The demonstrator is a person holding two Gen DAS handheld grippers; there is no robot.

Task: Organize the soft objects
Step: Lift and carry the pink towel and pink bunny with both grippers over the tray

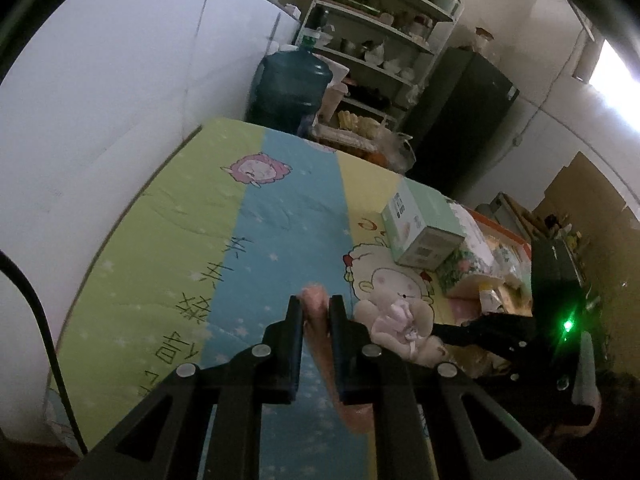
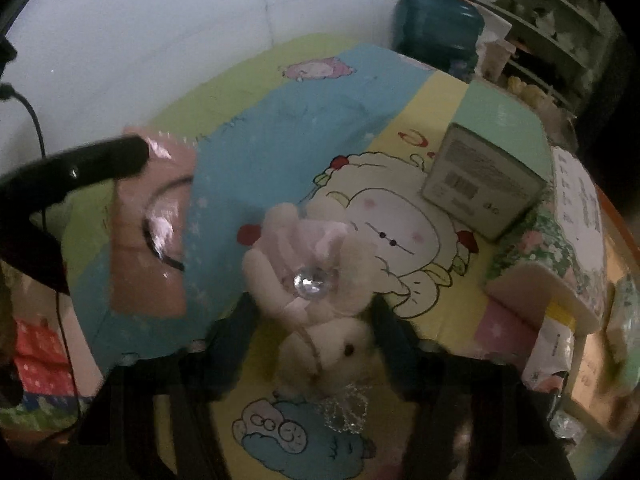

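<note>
My left gripper is shut on a flat pink soft packet and holds it above the cartoon-print table cover; the packet shows as a glossy pink piece with an eyelash print in the right wrist view, with the left gripper's finger on its top edge. A white plush bunny with a pink bow and a clear gem lies on the cover between my right gripper's fingers, which stand either side of it; whether they press it is unclear. The bunny also shows in the left wrist view.
A mint green box and a floral tissue pack stand on the cover at right, with packets beyond. A white wall borders the left. A blue water jug, shelving and a dark fridge stand behind the table.
</note>
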